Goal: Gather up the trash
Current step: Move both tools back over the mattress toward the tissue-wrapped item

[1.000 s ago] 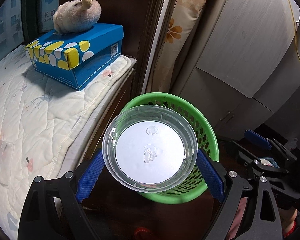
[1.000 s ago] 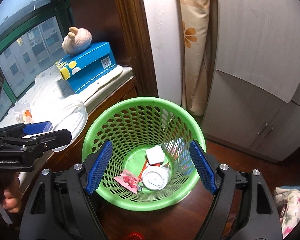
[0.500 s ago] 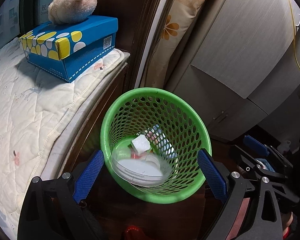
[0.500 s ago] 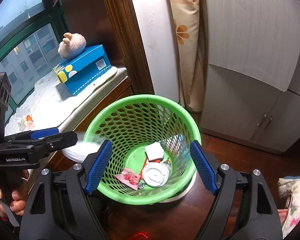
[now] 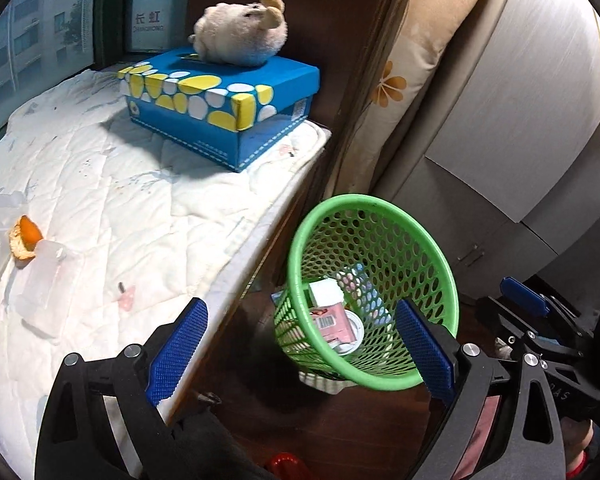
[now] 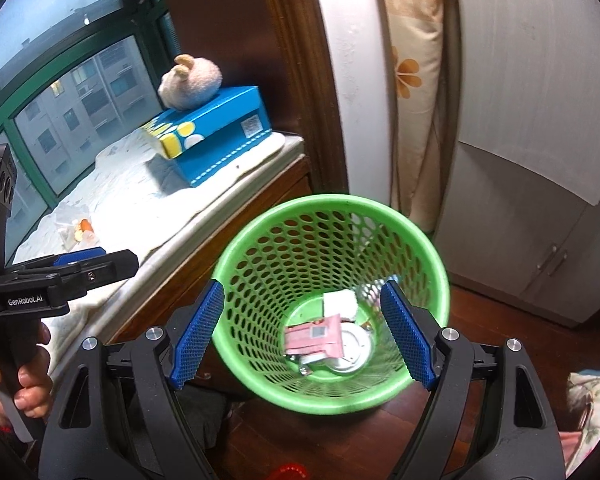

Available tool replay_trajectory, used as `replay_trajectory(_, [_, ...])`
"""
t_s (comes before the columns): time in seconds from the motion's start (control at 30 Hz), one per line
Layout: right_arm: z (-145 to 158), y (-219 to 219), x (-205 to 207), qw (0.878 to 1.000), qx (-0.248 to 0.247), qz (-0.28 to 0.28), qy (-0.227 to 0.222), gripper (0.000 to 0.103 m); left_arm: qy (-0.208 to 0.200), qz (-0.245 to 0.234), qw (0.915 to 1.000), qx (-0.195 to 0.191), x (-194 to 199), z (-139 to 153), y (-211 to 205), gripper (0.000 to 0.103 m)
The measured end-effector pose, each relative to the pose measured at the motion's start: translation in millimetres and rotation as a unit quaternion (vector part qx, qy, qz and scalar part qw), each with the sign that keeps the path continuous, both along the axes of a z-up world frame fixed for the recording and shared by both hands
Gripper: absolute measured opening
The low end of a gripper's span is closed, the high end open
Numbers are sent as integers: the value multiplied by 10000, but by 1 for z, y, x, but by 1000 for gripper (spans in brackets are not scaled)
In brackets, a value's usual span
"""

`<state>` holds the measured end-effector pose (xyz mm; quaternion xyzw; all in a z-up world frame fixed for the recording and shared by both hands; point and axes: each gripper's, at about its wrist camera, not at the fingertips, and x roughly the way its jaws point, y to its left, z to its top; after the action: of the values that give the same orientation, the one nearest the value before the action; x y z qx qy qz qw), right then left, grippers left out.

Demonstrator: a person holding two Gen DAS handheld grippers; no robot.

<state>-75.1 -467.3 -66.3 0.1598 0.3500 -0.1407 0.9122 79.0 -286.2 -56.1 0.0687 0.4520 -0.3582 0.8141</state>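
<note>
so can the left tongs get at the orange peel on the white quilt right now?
Probably yes. The left tongs are open and empty, and the orange peel lies exposed on the quilt. Only a clear plastic container sits close beside it, so the approach needs care.

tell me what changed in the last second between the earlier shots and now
The left gripper let go of the clear round lid, which dropped into the green basket; its jaws are now open and empty, swung back toward the quilted pad. The right gripper stayed open over the basket; the blue box and plush toy stayed put.
</note>
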Motion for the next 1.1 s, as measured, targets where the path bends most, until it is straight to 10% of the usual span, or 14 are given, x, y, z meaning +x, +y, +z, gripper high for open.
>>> replay_trajectory(0.47, [9, 68, 53, 9960, -55, 887, -71, 85, -332, 1232, 9915, 238, 35, 11, 109, 91])
replay_trajectory(1.1, [17, 153, 120, 9820, -130, 1882, -47, 86, -573, 3005, 9465, 1022, 110, -9, 254, 91])
